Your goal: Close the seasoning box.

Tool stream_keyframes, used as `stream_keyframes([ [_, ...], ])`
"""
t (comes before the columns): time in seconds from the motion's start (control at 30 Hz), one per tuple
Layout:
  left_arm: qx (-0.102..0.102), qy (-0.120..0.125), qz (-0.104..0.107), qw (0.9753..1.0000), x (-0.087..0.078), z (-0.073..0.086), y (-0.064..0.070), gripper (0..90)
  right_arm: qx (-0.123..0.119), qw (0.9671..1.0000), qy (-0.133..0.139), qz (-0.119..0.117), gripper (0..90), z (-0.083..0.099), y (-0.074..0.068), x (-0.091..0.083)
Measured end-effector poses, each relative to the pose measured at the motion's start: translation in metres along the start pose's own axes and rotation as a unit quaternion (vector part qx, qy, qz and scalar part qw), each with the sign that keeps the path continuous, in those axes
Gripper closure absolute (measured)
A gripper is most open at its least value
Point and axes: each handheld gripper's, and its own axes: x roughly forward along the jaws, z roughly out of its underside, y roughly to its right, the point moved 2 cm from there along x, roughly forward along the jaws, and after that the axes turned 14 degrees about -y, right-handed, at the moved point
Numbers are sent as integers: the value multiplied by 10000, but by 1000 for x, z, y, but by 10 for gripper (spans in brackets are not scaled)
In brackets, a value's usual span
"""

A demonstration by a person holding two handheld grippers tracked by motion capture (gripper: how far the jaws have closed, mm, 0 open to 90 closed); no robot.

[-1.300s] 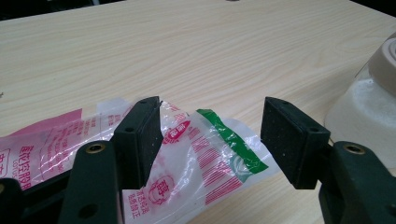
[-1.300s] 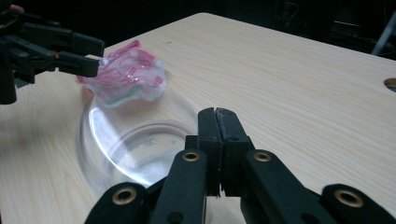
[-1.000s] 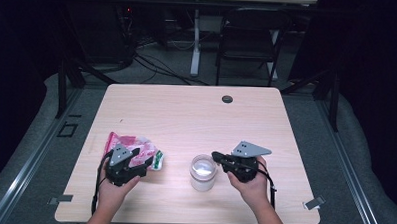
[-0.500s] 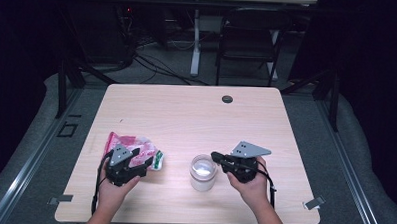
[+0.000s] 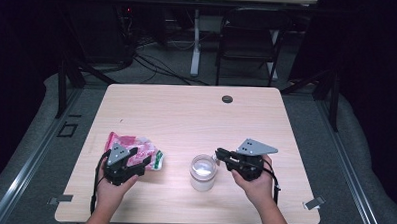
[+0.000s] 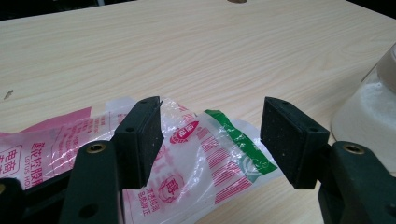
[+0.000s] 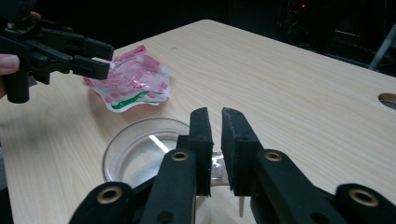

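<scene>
Low on the bench (image 5: 186, 111): one jar (image 5: 203, 171), rim clenched by the right gripper (image 5: 219, 154); one plastic bag (image 5: 135, 145) under the released left gripper (image 5: 139, 161).

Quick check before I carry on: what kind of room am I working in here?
Most likely a lab or recording studio, not a home. A bare wooden table stands on grey carpet amid dark surroundings, cables run loose across the floor behind it, and a folding chair sits beside an equipment stand.
</scene>
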Motion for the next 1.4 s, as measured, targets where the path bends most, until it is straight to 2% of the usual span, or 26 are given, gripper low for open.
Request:
stream_keyframes([
  [0.17, -29, 26, -15, 10000, -1, 0, -3, 386, 147, 9998, 42, 92, 757, 1, 8, -6],
  [0.33, -124, 48, -24, 9999, -3, 0, -7, 386, 291, 9990, -1, 337, 677, 4, 22, -13],
  [0.47, -143, 47, -32, 9999, -3, 1, -8, 386, 516, 9976, 20, 455, 630, 10, 33, -15],
  [0.6, -136, 31, -44, 9999, -2, 1, -9, 386, 796, 9944, -69, 690, 567, 20, 47, -11],
  [0.77, -124, -1, -69, 9999, -1, 1, -9, 386, 1172, 9899, -158, 783, 519, 31, 59, -4],
  [0.93, -137, -55, -63, 9999, 1, 2, -9, 386, 1347, 9855, -269, 1000, 504, 42, 67, 3],
  [1.0, -130, -59, -79, 9999, 2, 3, -9, 386, 1378, 9829, -433, 1140, 506, 48, 71, 8],
  [1.1, -139, -82, -85, 9998, 3, 3, -10, 386, 1538, 9800, -526, 1148, 508, 56, 75, 16],
  [1.17, -141, -89, -94, 9998, 4, 4, -9, 386, 1545, 9788, -654, 1177, 508, 59, 76, 20],
  [1.4, -111, -155, -112, 9998, 7, 4, -9, 386, 1483, 9780, -867, 1183, 483, 62, 75, 29],
])
